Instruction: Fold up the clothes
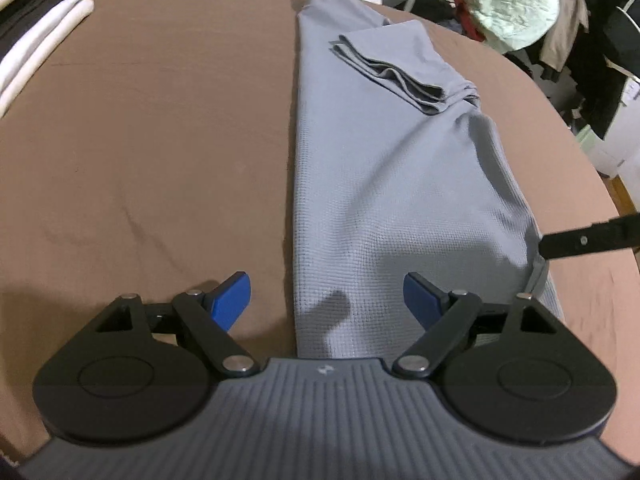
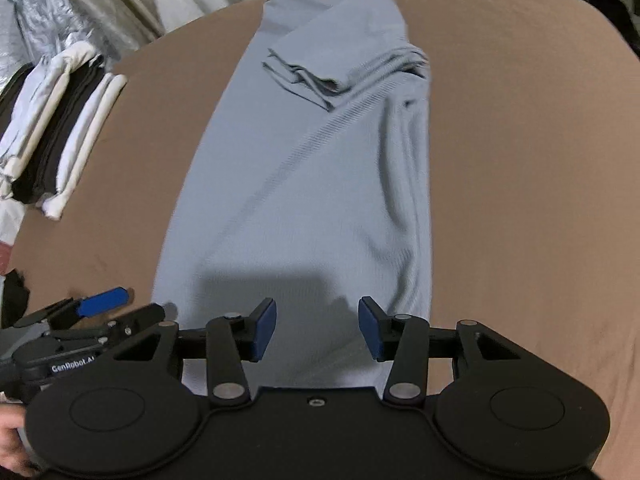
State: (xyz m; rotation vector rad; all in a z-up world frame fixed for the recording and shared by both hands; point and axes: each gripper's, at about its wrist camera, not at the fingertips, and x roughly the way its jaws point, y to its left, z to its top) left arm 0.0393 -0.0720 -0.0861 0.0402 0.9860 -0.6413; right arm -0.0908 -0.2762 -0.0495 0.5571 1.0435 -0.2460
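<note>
You've got both grippers, left (image 1: 327, 300) & right (image 2: 317, 329), jaws apart w/ nothing in them, poised over the near hem of the grey shirt (image 1: 384, 184), lying as a long strip w/ sleeves tucked in on the brown table (image 1: 160, 140), probably for a lengthwise fold.

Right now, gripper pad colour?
Blue pads, clearest in the left wrist view.

- Shirt (image 1: 384, 184): grey waffle-knit cloth, matt.
- Table cover (image 1: 160, 140): smooth brown cloth.
- Left gripper (image 1: 327, 300): matt black plastic, blue pads, shiny metal pins.
</note>
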